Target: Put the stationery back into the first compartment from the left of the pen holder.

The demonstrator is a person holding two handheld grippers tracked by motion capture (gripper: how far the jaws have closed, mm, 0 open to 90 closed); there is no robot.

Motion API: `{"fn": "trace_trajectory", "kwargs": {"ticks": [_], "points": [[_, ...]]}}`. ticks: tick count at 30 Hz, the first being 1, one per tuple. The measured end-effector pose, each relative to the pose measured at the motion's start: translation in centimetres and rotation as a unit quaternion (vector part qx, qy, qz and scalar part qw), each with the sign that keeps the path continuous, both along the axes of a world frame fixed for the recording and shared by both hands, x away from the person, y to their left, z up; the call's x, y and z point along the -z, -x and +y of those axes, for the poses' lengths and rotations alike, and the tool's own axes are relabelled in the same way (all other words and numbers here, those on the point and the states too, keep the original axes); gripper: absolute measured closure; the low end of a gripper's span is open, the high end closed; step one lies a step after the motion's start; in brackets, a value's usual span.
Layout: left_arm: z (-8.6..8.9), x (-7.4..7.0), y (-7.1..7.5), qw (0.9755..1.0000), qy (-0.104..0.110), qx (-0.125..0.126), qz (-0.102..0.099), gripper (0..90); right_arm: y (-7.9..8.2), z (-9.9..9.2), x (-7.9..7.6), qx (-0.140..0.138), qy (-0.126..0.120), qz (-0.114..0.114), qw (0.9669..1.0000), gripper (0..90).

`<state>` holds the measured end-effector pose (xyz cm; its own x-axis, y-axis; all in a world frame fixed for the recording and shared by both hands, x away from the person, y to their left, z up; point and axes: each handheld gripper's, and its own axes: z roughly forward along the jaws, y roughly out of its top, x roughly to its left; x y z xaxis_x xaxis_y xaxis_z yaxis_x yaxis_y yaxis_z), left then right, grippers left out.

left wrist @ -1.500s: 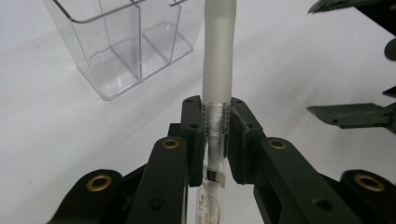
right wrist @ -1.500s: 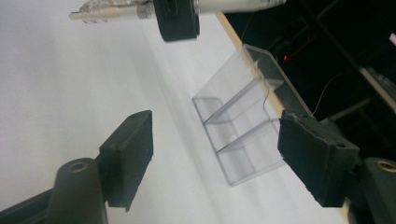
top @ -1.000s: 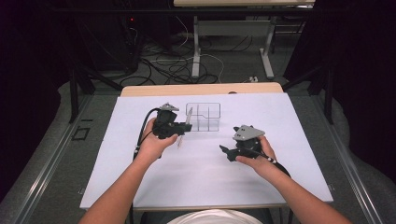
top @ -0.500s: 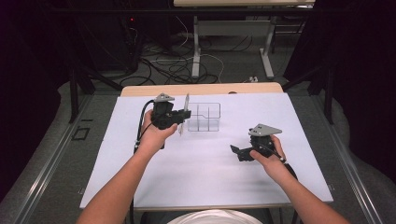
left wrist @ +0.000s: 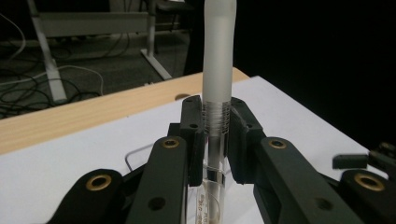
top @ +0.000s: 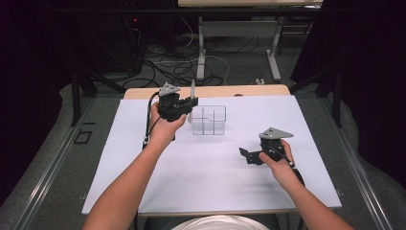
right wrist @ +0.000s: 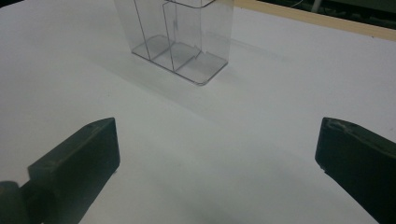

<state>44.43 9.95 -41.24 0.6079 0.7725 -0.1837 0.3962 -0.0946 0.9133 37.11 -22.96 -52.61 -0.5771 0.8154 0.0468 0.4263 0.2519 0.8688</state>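
Observation:
My left gripper point(top: 190, 103) is raised over the white mat, just left of a clear divided box point(top: 209, 120). It is shut on a clear tube with a frosted white cap point(top: 192, 92), which stands upright. In the left gripper view the black jaws point(left wrist: 215, 112) clamp the tube point(left wrist: 217, 56) at its threaded neck, and the box's rim point(left wrist: 133, 158) shows below. My right gripper point(top: 247, 156) is held low over the mat, to the near right of the box, open with nothing in it. In the right gripper view its jaws point(right wrist: 217, 149) stand wide apart, facing the box point(right wrist: 177, 32).
A white mat point(top: 143, 182) covers most of the wooden table point(top: 258, 90). Dark floor with cables point(top: 167, 67) and table legs lies beyond the far edge. Bare mat stretches between the two grippers and toward the near edge.
My left gripper has lifted and moved toward the far left of the box, and the tube it holds now stands more upright. My right gripper has drifted right and nearer, still open.

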Motion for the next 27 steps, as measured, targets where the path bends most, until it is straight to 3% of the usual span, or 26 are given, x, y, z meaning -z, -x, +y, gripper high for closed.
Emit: {"fn": "trace_trajectory", "kwargs": {"ticks": [5,14,27], "points": [[0.2,-0.1,-0.9,0.9993,0.011,-0.032,-0.017,79.0,0.0,0.0,0.1,-0.006,-0.001,0.003,1.0000,0.0],[0.1,0.5,-2.2,0.9962,0.032,-0.076,-0.026,79.0,-0.1,0.1,0.3,-0.008,-0.001,0.009,0.9999,0.0],[-1.2,1.3,-3.5,0.9951,0.023,-0.093,-0.027,79.0,-0.2,0.0,0.5,-0.011,0.006,0.007,0.9999,0.0]]}}
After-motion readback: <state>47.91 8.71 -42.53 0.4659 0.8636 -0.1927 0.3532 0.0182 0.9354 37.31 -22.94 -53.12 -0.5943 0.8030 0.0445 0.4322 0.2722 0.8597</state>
